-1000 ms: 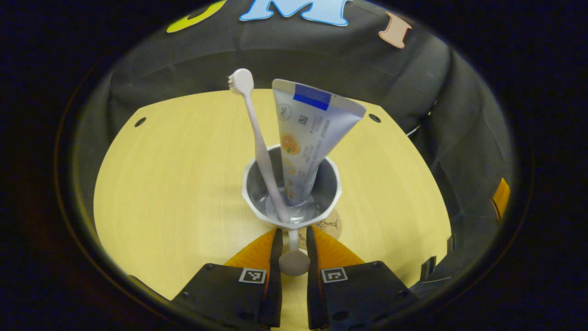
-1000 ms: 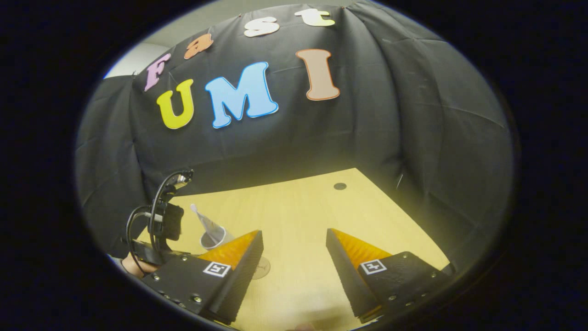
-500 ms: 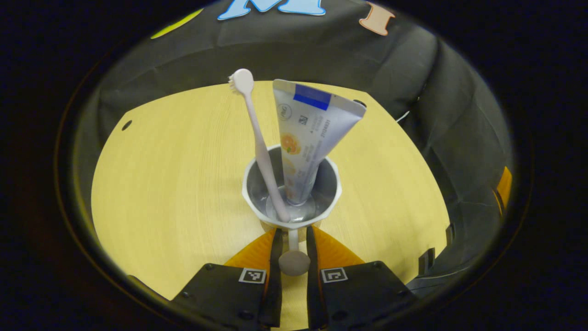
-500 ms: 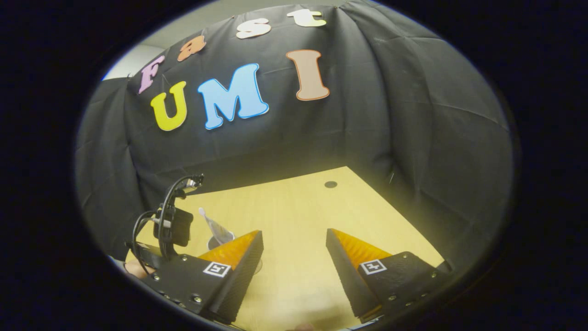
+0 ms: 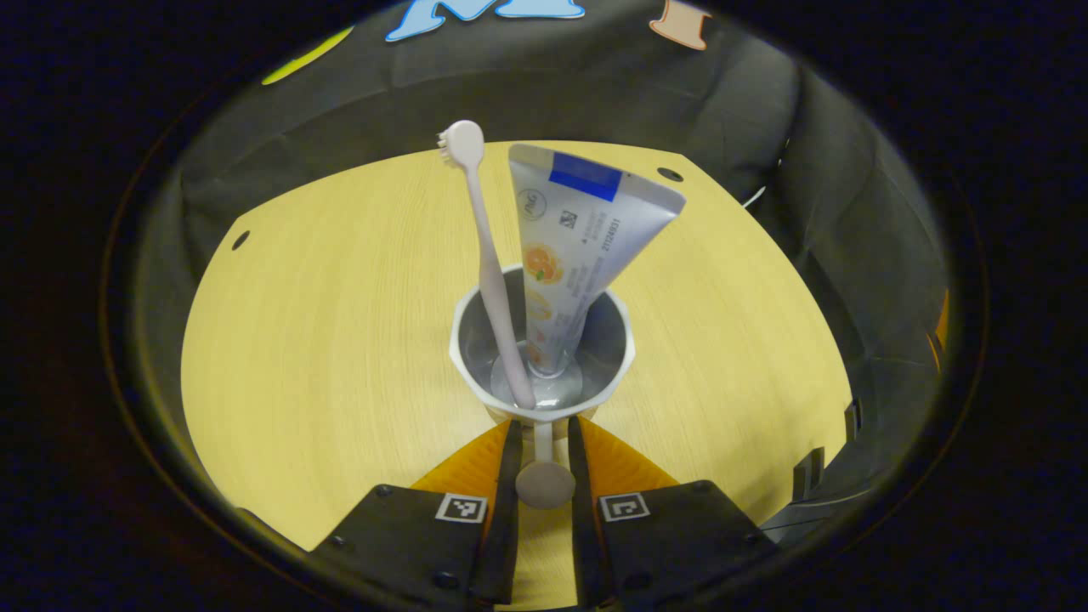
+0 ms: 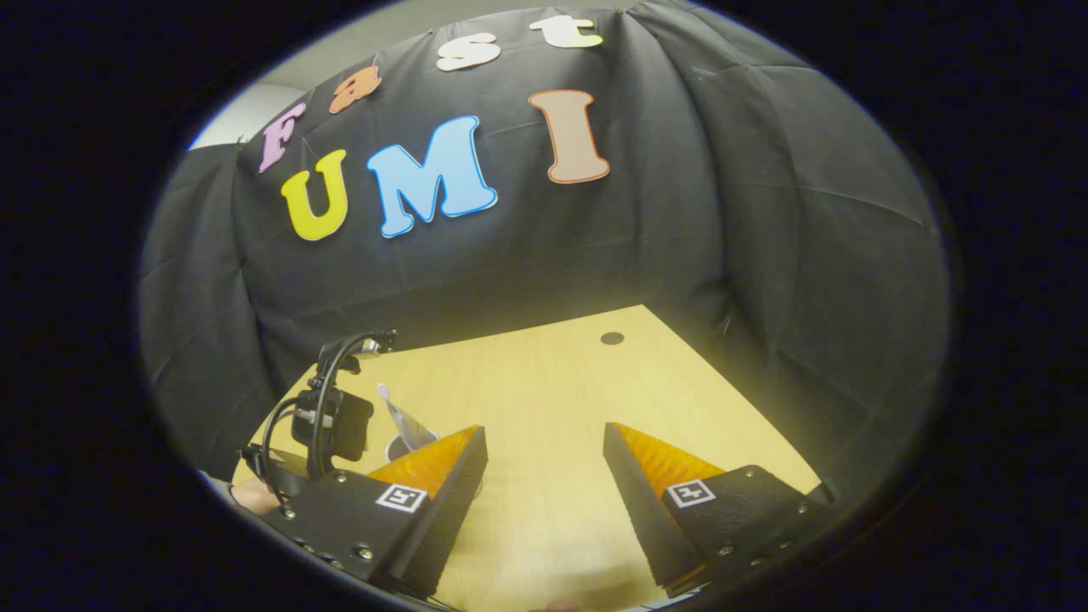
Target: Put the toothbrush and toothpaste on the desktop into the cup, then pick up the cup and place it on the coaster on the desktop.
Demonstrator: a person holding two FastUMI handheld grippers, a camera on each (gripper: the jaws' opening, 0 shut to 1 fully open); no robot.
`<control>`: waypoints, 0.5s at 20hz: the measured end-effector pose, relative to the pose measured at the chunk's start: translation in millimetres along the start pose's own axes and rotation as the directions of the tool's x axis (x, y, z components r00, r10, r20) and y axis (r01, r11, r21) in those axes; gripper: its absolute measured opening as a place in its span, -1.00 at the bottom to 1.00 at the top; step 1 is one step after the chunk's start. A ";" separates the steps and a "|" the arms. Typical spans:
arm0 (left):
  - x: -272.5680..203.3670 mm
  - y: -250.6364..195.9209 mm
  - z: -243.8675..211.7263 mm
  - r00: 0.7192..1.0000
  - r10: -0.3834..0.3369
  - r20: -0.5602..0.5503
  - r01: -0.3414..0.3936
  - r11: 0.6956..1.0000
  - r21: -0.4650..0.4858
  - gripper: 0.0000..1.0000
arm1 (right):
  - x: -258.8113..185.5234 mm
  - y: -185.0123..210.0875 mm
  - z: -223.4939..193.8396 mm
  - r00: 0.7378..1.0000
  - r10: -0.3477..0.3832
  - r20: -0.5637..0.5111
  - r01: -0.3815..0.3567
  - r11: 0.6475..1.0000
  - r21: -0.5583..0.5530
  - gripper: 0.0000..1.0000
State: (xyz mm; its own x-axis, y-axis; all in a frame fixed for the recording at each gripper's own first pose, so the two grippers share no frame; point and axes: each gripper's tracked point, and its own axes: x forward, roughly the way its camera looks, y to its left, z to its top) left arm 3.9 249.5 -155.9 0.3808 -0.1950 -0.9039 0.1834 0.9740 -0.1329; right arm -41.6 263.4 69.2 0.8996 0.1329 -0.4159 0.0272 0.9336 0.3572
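Toothbrush stands near-upright, head up, in cup, seemingly pinched by left tool.

Recording booth, black cloth wall, pale wood desktop with drilled holes

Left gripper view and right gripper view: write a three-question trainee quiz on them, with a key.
1. True or false: the toothbrush and the toothpaste tube stand inside the cup.
2. The left gripper grips the cup by: A) rim B) handle C) base.
3. Fill in: the right gripper is ____, above the desktop.

Key: 1 true; 2 B; 3 open.
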 end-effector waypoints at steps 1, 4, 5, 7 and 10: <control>-0.5 -1.0 1.0 1.000 -0.002 0.005 0.003 1.000 -0.007 -0.24 | -0.4 0.2 1.9 1.000 0.005 0.002 -0.005 1.000 -0.003 0.74; -7.8 -7.7 4.8 0.999 -0.018 0.041 0.020 0.999 -0.028 0.02 | -1.0 -1.8 6.5 1.000 0.019 0.010 -0.018 1.000 -0.019 0.74; -12.7 -9.6 6.8 0.998 -0.013 0.064 0.015 0.999 -0.033 0.06 | -0.4 -2.4 9.4 1.000 0.023 0.013 -0.023 0.999 -0.028 0.74; -22.4 -15.9 11.1 0.993 -0.014 0.115 0.019 0.999 -0.041 0.31 | -0.4 -4.0 14.8 0.999 0.036 0.022 -0.035 0.998 -0.047 0.74; -48.4 -11.5 23.4 0.971 0.031 0.236 -0.018 0.998 -0.059 0.53 | -4.5 -5.0 24.1 0.997 0.069 0.044 -0.065 0.994 -0.086 0.74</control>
State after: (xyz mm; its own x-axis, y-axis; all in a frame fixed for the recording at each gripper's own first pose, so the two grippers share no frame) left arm 4.6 245.1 -101.0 0.5894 -0.1861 -0.7861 0.1231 0.9824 -0.1403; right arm -35.2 250.1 89.5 0.9175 0.1823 -0.3534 -0.0690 0.9483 0.3099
